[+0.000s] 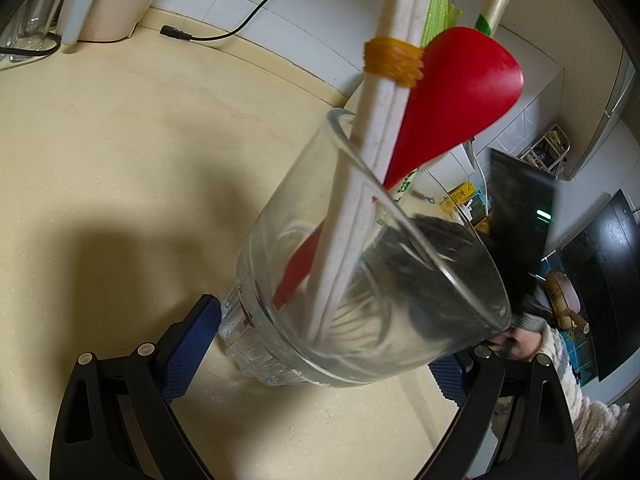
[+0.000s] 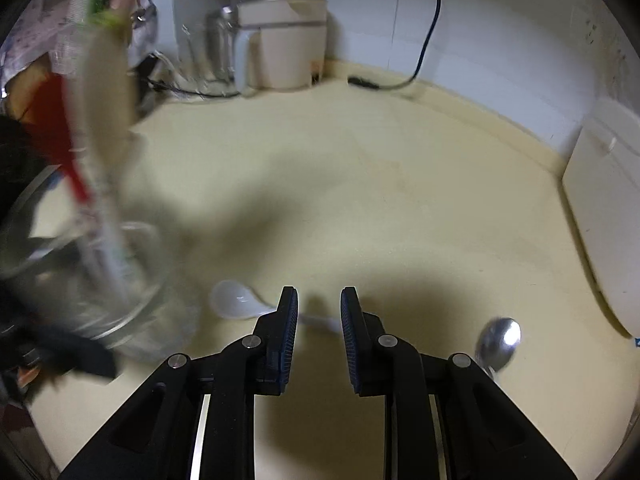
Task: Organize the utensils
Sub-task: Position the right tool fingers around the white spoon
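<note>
The left gripper (image 1: 320,344) clamps its blue-padded jaws on the base of a clear glass tumbler (image 1: 360,280), tilted over the beige countertop (image 1: 120,160). Inside stand rubber-banded white chopsticks (image 1: 376,128) and a red plastic spoon (image 1: 452,100). To the right, the right gripper (image 2: 319,320) hovers, jaws narrowly parted and empty, straddling the handle of a white ceramic spoon (image 2: 236,300) on the counter. A shiny metal spoon (image 2: 498,342) lies further right.
</note>
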`<state>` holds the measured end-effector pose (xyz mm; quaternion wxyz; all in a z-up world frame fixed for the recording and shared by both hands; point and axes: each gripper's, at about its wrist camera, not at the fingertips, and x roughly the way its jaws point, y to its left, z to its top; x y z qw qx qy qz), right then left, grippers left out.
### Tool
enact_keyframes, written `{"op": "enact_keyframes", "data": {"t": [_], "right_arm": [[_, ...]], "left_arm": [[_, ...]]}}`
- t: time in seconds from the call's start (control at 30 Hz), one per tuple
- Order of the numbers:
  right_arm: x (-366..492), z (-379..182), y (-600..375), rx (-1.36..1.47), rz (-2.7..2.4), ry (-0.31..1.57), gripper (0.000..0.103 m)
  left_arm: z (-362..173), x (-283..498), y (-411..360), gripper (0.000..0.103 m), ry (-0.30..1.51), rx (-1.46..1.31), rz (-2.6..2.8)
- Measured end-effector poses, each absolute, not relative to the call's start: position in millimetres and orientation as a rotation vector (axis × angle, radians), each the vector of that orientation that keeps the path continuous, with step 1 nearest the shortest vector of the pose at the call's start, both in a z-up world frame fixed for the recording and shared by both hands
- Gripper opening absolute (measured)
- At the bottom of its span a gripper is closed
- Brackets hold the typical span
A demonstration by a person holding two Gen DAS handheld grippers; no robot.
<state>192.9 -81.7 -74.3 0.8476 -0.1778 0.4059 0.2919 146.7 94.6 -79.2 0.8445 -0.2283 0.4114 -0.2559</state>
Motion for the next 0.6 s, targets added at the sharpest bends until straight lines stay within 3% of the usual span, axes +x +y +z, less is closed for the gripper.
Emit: {"op": "enact_keyframes", "data": {"t": [0.2,0.6], "right_arm": [[195.9,-82.2,-89.3,-0.386,0.634,0.905,0.022],[121.4,-62.9,-115.2,-0.376,0.696,0.834,0.022]], "left_arm": [[-79.2,146.7,94.6,0.096,0.868,-0.482,-0.54],[-79.4,146.7,94.5,0.096,0.868,-0.481,-0.54]]}}
